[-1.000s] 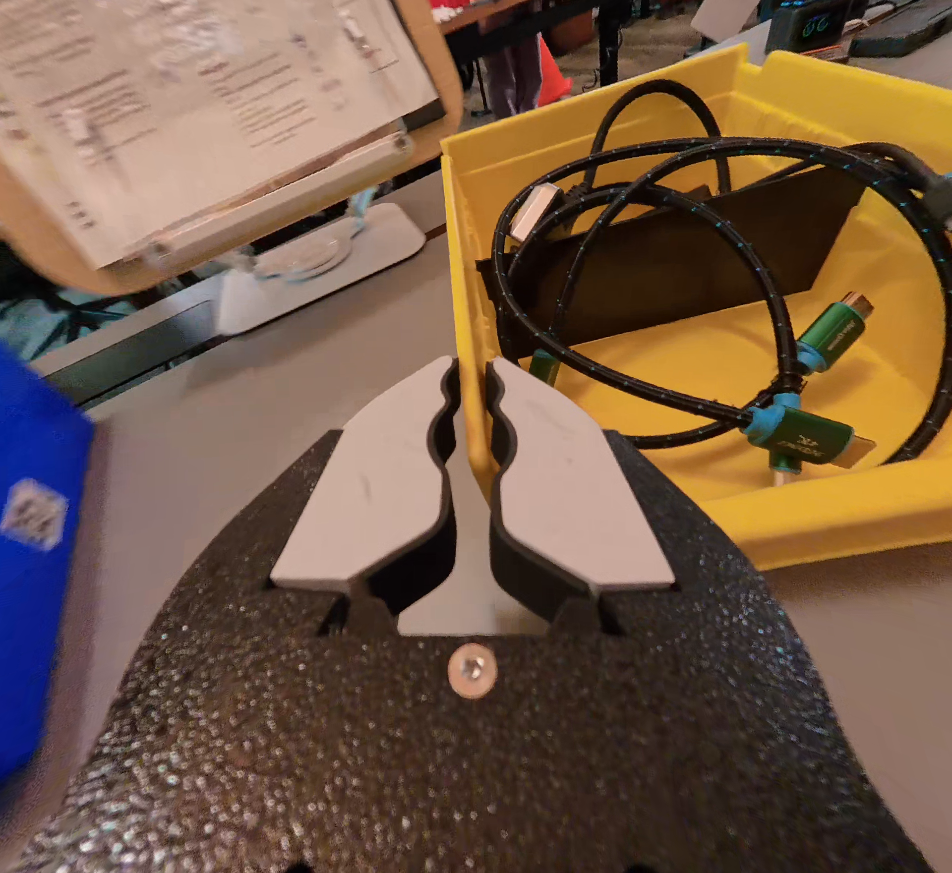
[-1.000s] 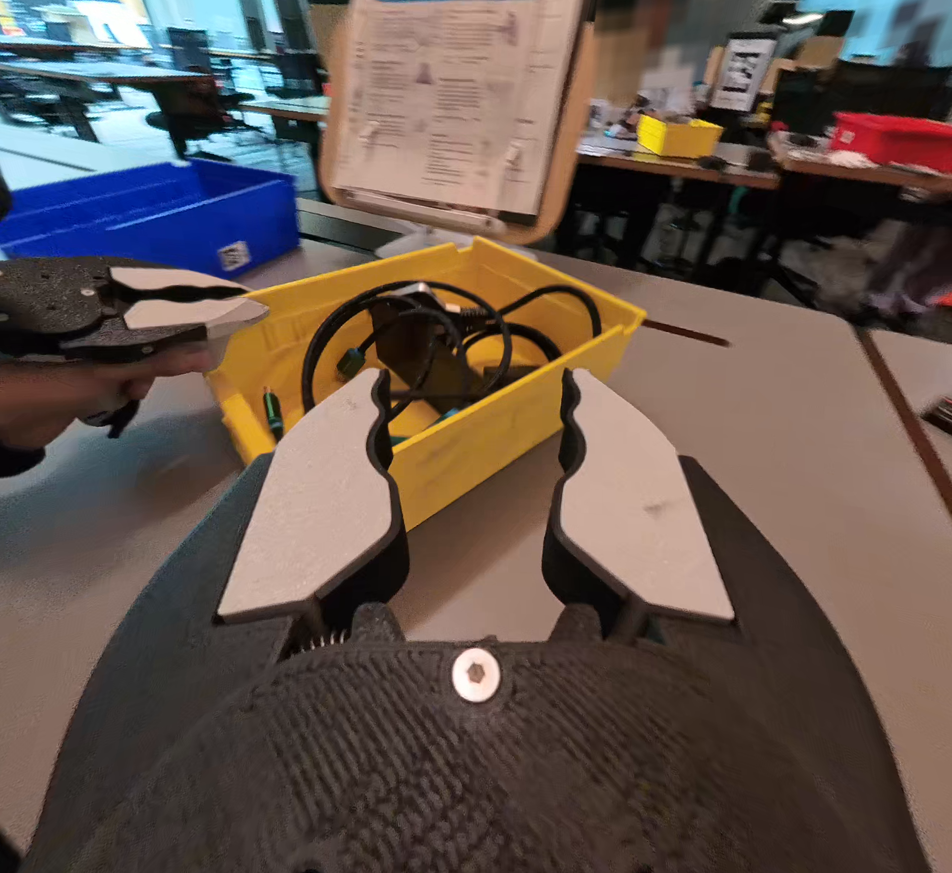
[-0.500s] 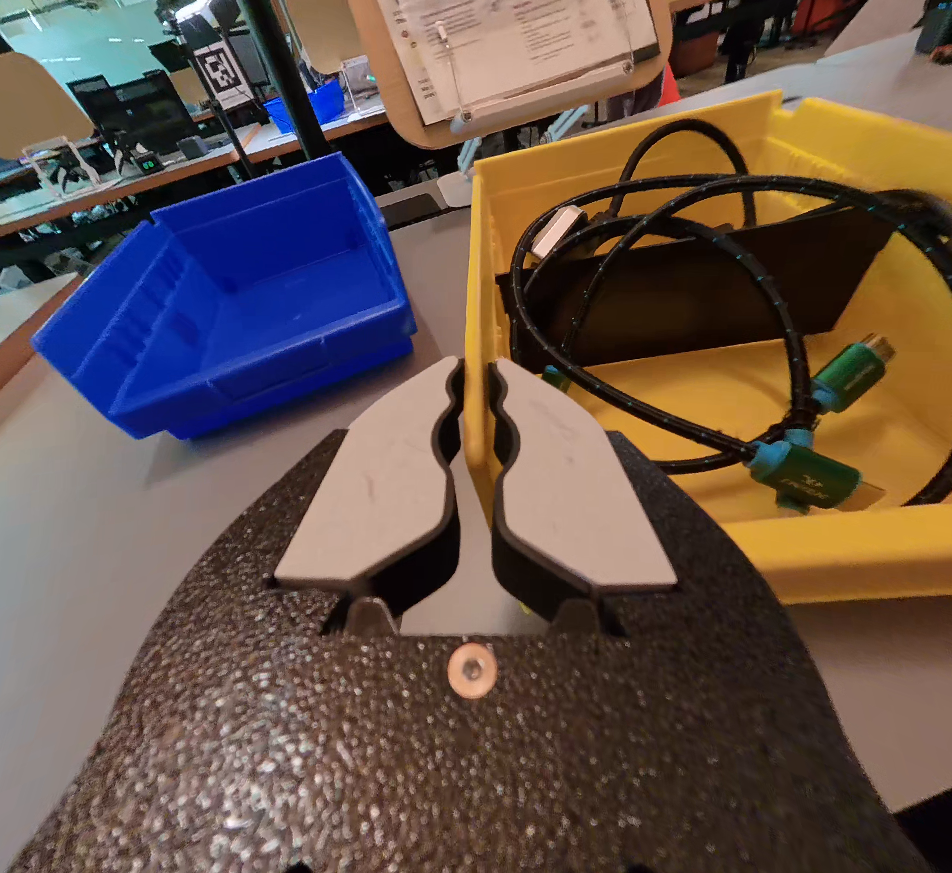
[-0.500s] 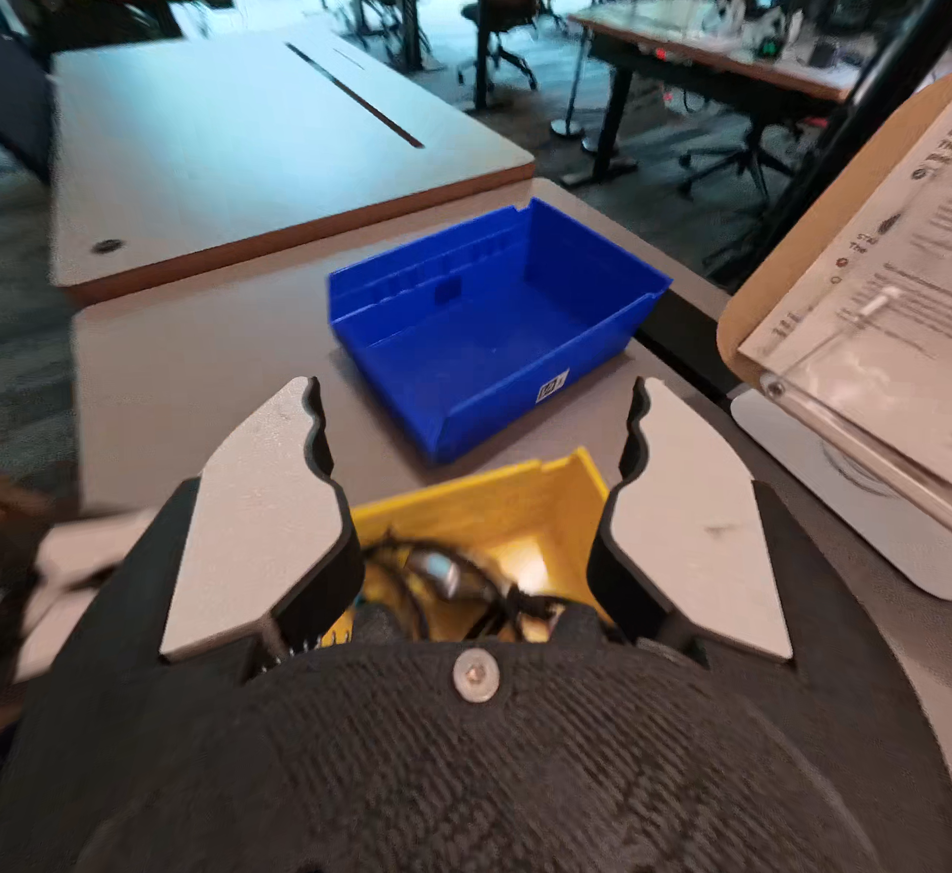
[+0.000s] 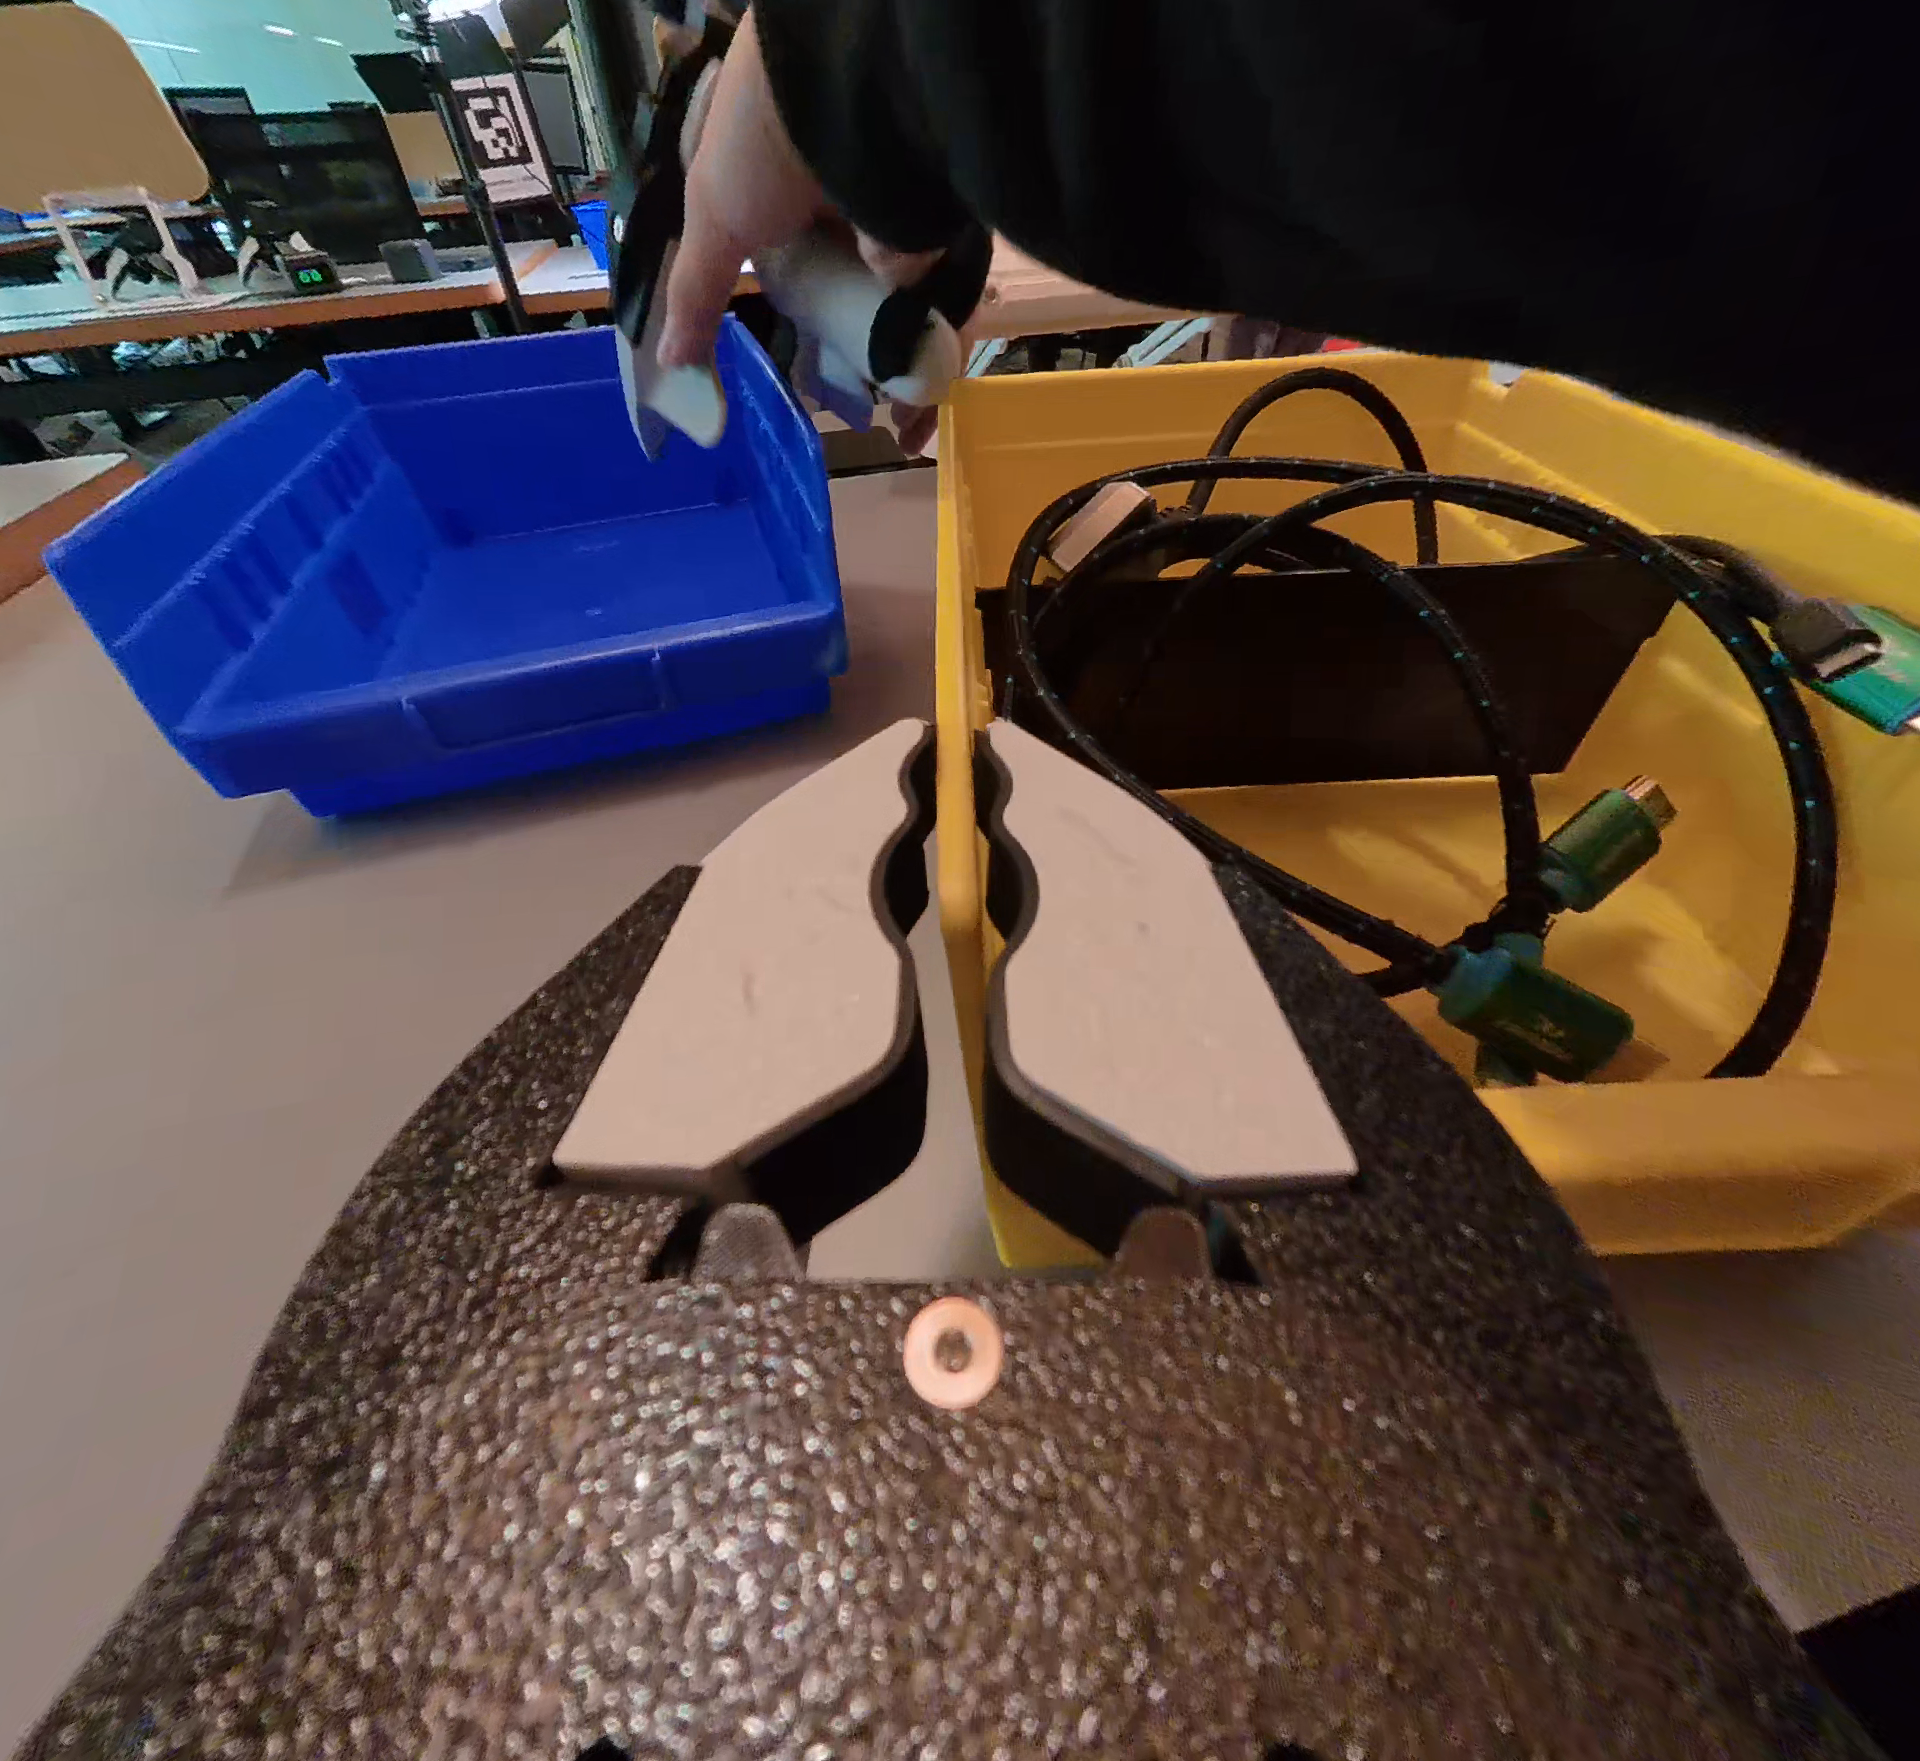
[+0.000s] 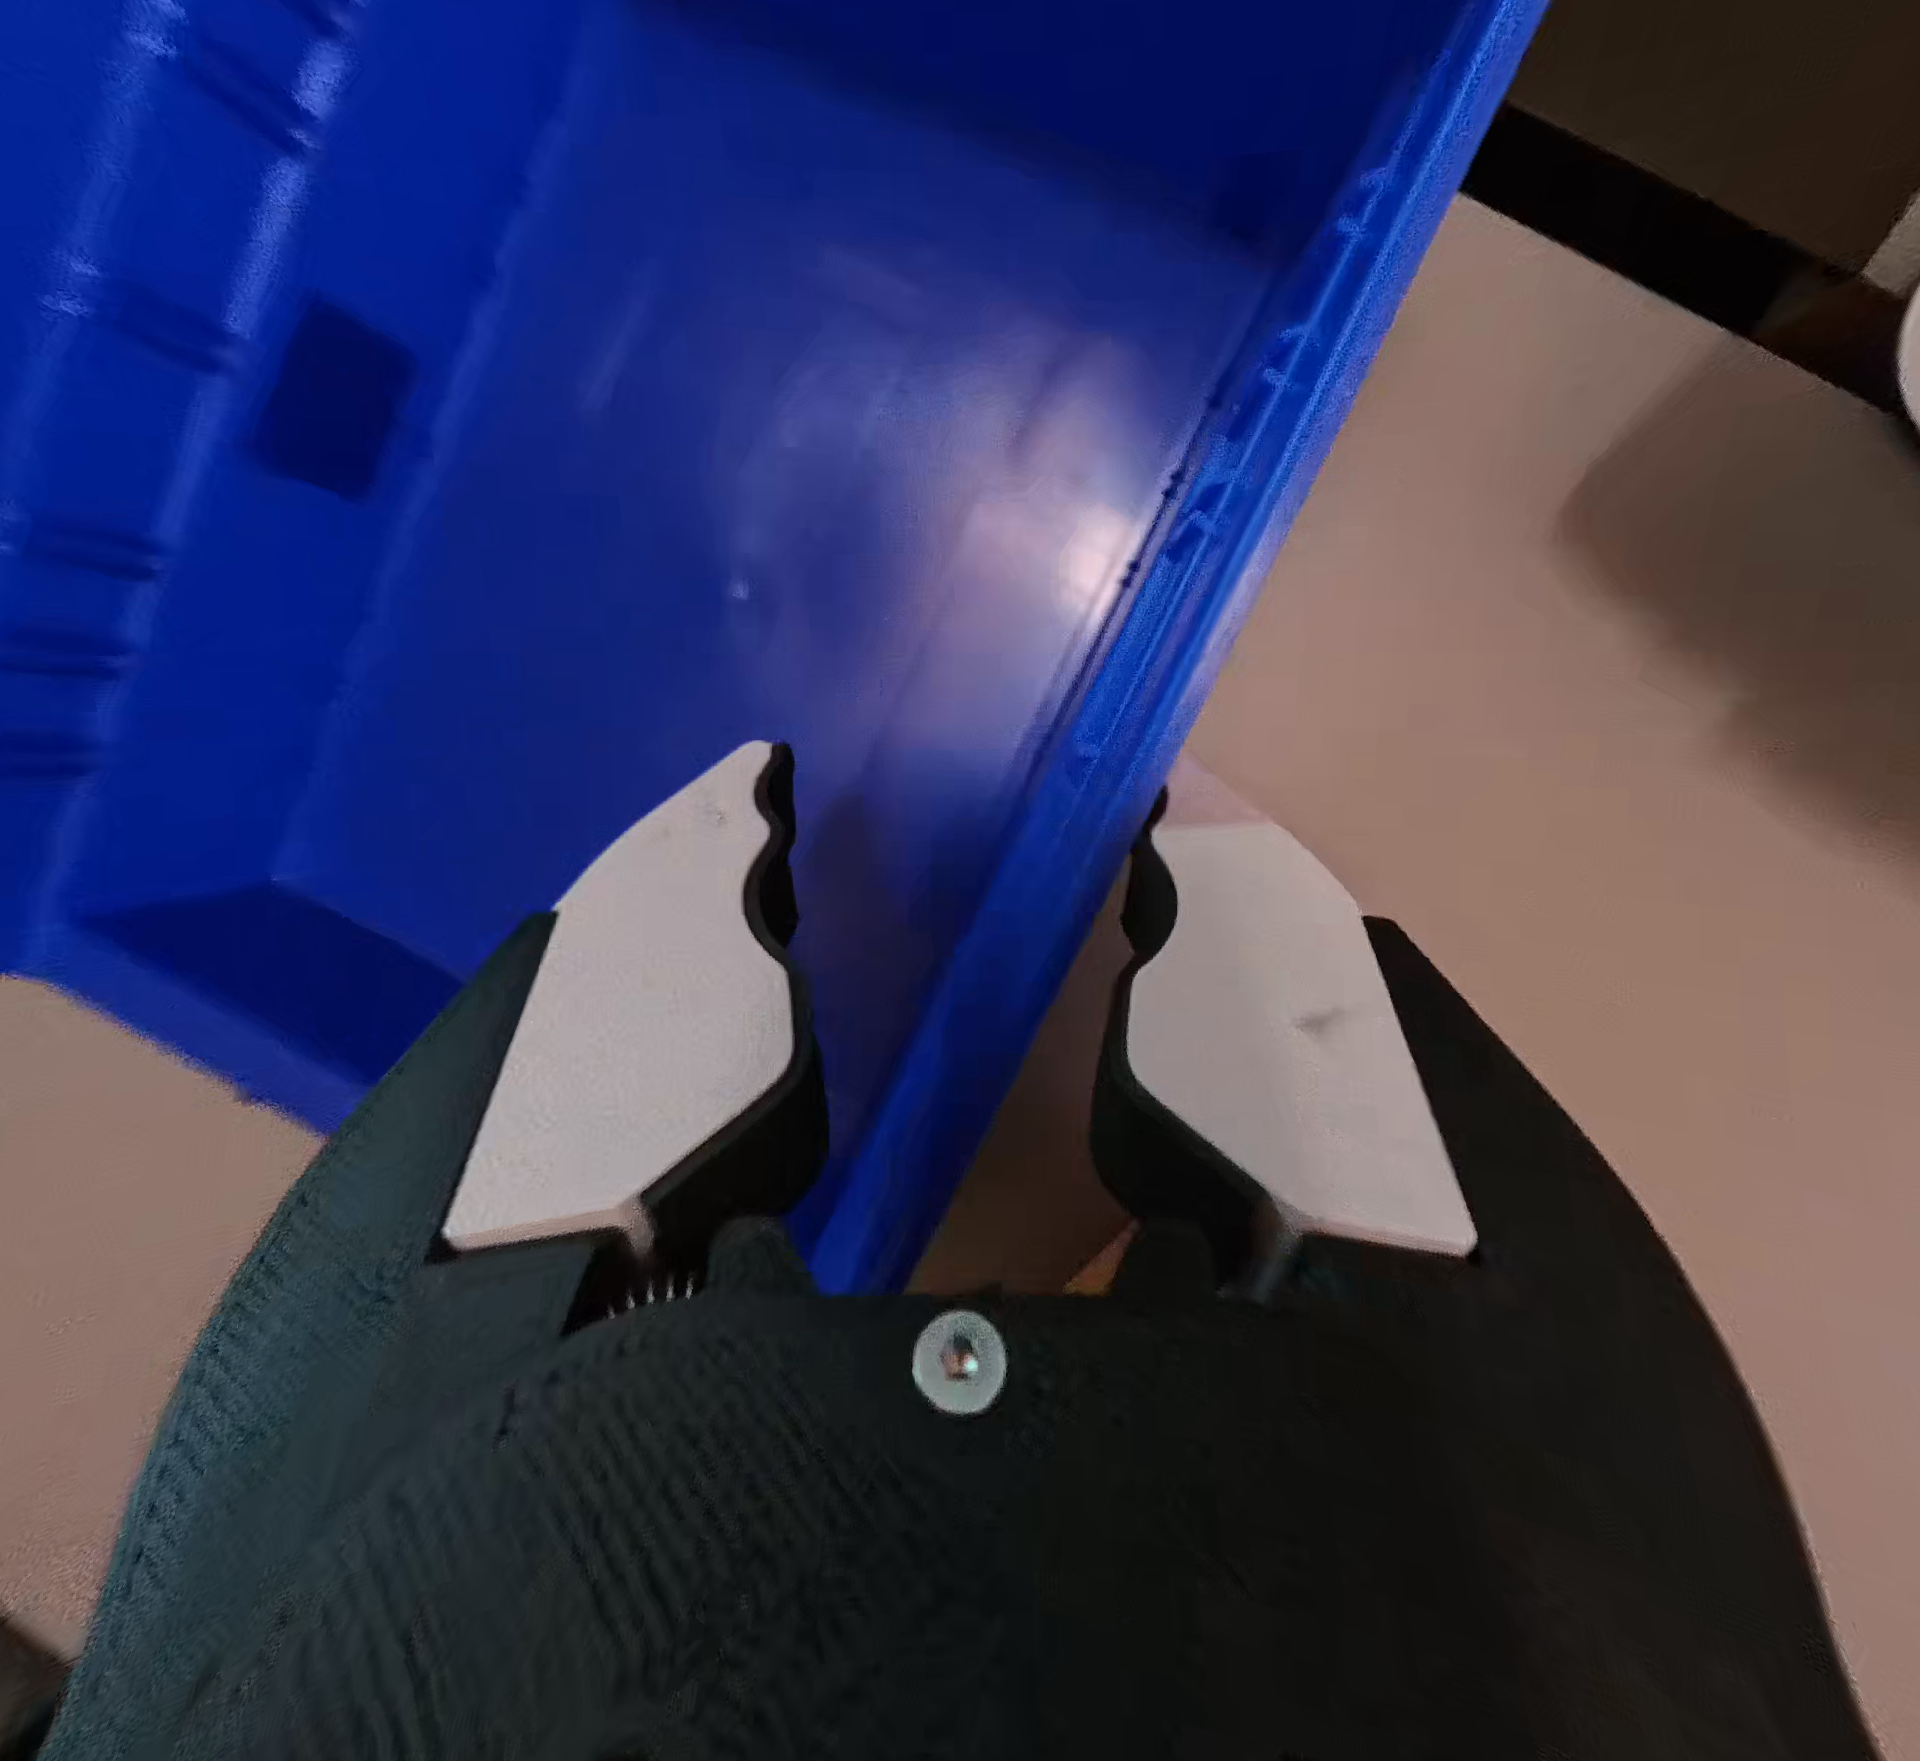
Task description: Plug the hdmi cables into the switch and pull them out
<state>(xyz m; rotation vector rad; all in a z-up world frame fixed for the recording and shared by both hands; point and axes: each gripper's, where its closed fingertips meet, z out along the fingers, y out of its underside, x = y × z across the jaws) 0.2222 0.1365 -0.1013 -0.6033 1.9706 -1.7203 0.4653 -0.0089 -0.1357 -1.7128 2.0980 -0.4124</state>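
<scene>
A yellow bin holds the black switch and coiled black braided HDMI cables with green plugs. The plugs lie loose in the bin. My left gripper is shut on the yellow bin's left wall, one finger inside and one outside. My right gripper is open and straddles the right wall of a blue bin, its left finger inside and its right finger outside. In the left wrist view the right gripper points down at that wall, held by a hand in a black sleeve.
The blue bin stands left of the yellow bin on the grey table. A black pole with a marker tag and other desks stand behind. A white stand base lies past the blue bin.
My right gripper has swung from over the yellow bin down onto the blue bin's wall, still open. My left gripper has stayed shut on the yellow bin's wall while its view turned toward the blue bin.
</scene>
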